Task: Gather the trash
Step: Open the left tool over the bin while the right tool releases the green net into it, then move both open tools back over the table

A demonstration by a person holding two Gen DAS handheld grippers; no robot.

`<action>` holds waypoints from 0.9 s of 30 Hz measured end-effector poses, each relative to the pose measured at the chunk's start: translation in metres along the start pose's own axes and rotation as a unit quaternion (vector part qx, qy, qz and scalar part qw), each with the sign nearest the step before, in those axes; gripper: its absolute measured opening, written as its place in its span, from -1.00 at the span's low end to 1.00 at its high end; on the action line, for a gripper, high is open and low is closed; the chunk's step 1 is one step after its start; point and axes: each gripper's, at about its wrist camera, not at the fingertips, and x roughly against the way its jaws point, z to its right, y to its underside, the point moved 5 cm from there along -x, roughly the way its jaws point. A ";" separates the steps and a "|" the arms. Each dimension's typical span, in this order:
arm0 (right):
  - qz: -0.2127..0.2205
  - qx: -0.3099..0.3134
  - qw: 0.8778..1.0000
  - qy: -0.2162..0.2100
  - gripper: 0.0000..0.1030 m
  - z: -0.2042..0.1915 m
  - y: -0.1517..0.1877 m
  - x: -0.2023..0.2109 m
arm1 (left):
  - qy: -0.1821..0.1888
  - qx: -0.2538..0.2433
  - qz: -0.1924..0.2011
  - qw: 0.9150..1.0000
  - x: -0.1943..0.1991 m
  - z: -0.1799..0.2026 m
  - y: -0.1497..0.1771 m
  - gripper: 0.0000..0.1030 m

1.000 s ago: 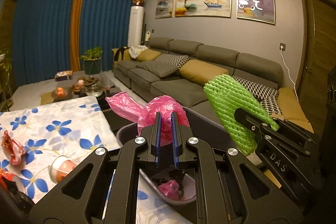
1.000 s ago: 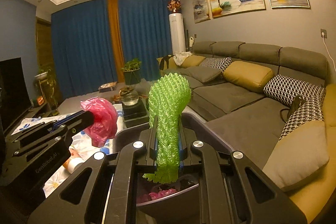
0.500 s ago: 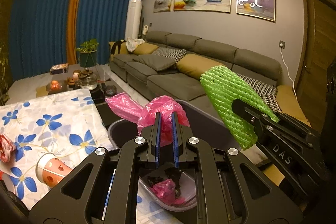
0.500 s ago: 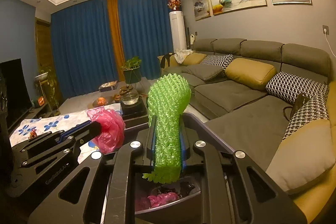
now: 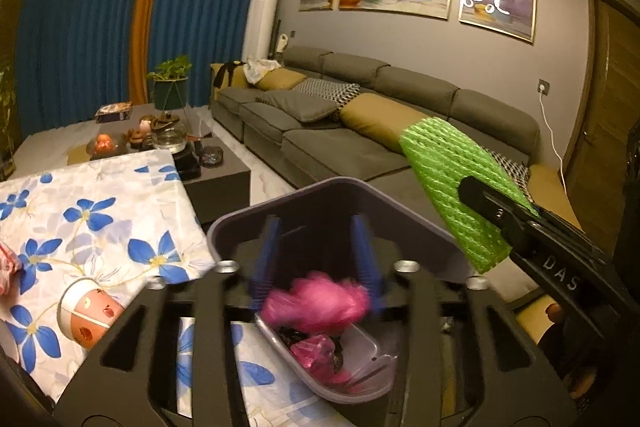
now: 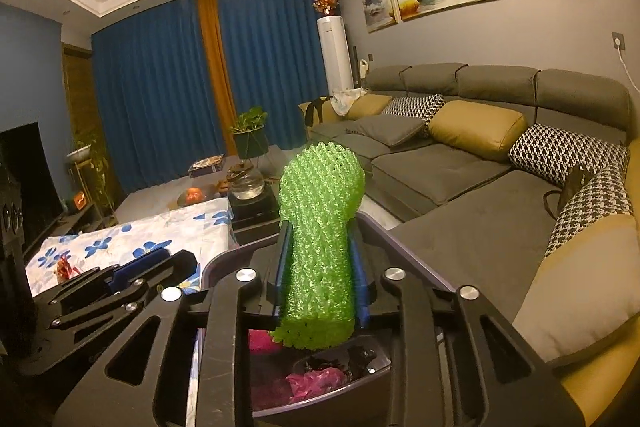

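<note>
My left gripper [image 5: 316,259] has its fingers [image 5: 267,251] spread wide over the grey trash bin [image 5: 336,193], and a blurred pink plastic bag [image 5: 316,303] sits between them, just above the bin's contents, touching neither pad as far as I can tell. Deeper in the bin I see more pink plastic and dark scraps [image 5: 316,351]. At 2 o'clock in that view my right gripper [image 6: 320,267] comes in, its fingers clamped on a green foam fruit net [image 6: 320,227]; the net stands upright above the bin's rim, its top bulging past the fingertips. At 8 o'clock a paper cup [image 5: 86,311] lies on its side on the desk's blue-flowered cloth [image 5: 100,211], just beside the bin, and a red-and-white wrapper [image 5: 8,271] lies at 9 o'clock near the edge.
</note>
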 end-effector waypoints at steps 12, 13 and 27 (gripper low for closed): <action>0.008 -0.012 1.000 -0.001 0.23 -0.001 -0.001 0.011 | -0.097 0.022 0.048 0.994 0.045 -0.028 -0.002 0.80; 0.010 -0.009 1.000 0.000 0.29 -0.002 0.000 0.015 | -0.106 0.024 0.049 0.993 0.050 -0.032 -0.002 0.81; -0.007 0.011 0.999 -0.048 0.65 -0.066 0.030 0.035 | -0.243 0.043 0.066 0.967 0.163 -0.099 0.035 0.85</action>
